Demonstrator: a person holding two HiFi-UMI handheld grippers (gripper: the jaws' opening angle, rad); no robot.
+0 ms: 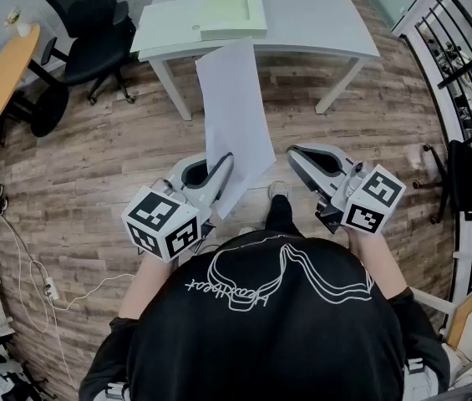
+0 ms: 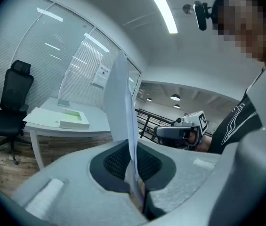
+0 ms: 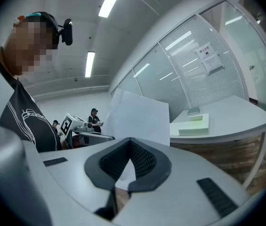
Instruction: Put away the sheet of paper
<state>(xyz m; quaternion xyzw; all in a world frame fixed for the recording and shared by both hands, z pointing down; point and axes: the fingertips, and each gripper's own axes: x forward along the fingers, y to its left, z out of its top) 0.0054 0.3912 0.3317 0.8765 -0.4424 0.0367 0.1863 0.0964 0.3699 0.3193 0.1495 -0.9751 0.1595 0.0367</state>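
We see the left gripper (image 1: pixel 223 167) clenched on the sheet of paper (image 1: pixel 236 111), its dark pads pressing the sheet from both sides near its lower end. The sheet is plain white and blank on the face turned to the head view, a clean rectangle with straight edges and sharp corners. It rises out of the jaws and leans away from the person, in the air above the wooden floor (image 1: pixel 93 140).

In the head view its far edge overlaps the front edge of the white worktop (image 1: pixel 319 23), but we cannot tell whether it touches it. From the left gripper view we meet the sheet almost edge-on, as a thin pale blade with a gentle bow along its length. From the right gripper view its broad face shows, flat and smooth, with one upper corner slightly lifted.

The right gripper (image 1: pixel 296 152) hangs just beside the sheet, apart from it. Its jaws look closed tip to tip with nothing between them, and the white seen in the gap behind the pads seems to be the sheet further off.

On the worktop lies a pale green tray (image 1: pixel 234 11), resting partly on a flat white board (image 1: pixel 164 27). A black office chair (image 1: pixel 93 32) stands to the left of the worktop.
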